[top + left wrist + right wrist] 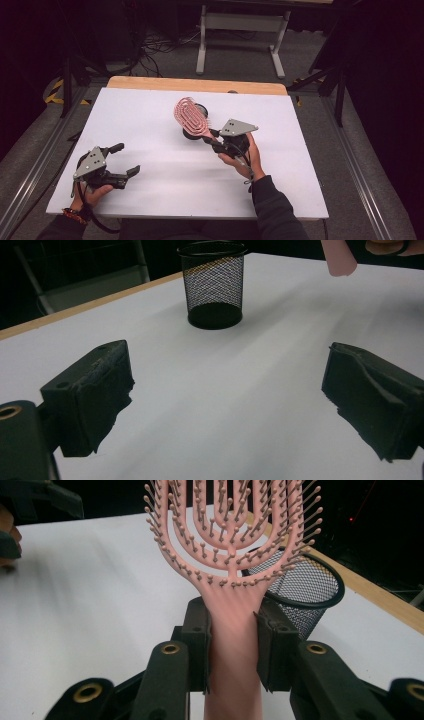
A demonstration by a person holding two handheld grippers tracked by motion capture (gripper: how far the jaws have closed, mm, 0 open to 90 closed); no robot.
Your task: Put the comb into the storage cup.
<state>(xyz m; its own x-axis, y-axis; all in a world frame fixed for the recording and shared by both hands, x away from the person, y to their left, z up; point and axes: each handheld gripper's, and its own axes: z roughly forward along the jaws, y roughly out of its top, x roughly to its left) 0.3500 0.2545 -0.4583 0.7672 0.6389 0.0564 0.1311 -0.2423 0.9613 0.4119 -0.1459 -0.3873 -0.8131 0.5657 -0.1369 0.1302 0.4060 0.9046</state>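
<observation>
The right gripper (232, 645) clamps a pink brush (191, 117) by its handle, head raised beside the mesh cup (300, 597) near the table's (150, 130) far edge; the left gripper (122, 160) rests open by the near-left corner; a clean drop likely needs the brush centred over the rim, handle down.

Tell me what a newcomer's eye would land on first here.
The pink hairbrush, clamped by its handle in the right tongs and held over the middle of the white table, head up. Just behind it stands a black mesh cup. At the table's near left corner, the left tongs gape open and hold nothing.
</observation>
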